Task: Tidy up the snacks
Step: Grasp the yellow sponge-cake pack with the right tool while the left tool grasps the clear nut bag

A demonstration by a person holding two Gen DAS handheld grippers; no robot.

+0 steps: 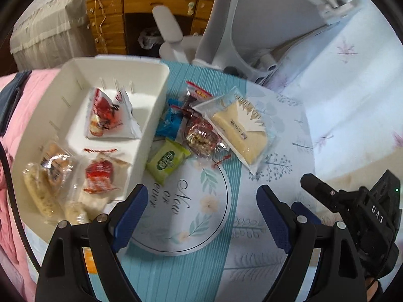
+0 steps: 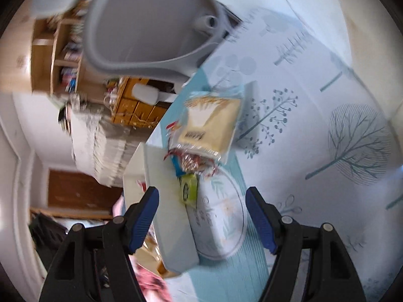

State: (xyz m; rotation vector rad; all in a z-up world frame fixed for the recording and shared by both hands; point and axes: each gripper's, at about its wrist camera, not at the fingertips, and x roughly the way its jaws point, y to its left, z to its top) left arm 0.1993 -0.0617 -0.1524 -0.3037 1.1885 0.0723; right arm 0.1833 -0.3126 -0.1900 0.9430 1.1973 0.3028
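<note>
- Two grippers we hold, left gripper (image 1: 201,209) and right gripper (image 2: 202,217), both spread wide, nothing between the fingers
- Loose snacks lie just beside the white bin (image 1: 151,115): green packet (image 1: 167,161), blue packet (image 1: 170,122), yellow cake pack (image 1: 241,130)
- Mat (image 1: 191,209) near the bin reads "Now or never"
- "DAS" shows on the right gripper's body
- Inside the bin: red-printed packets (image 1: 108,113)

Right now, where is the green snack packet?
In the left wrist view, the green packet lies on the mat just right of the white bin, below the blue packet.
</note>
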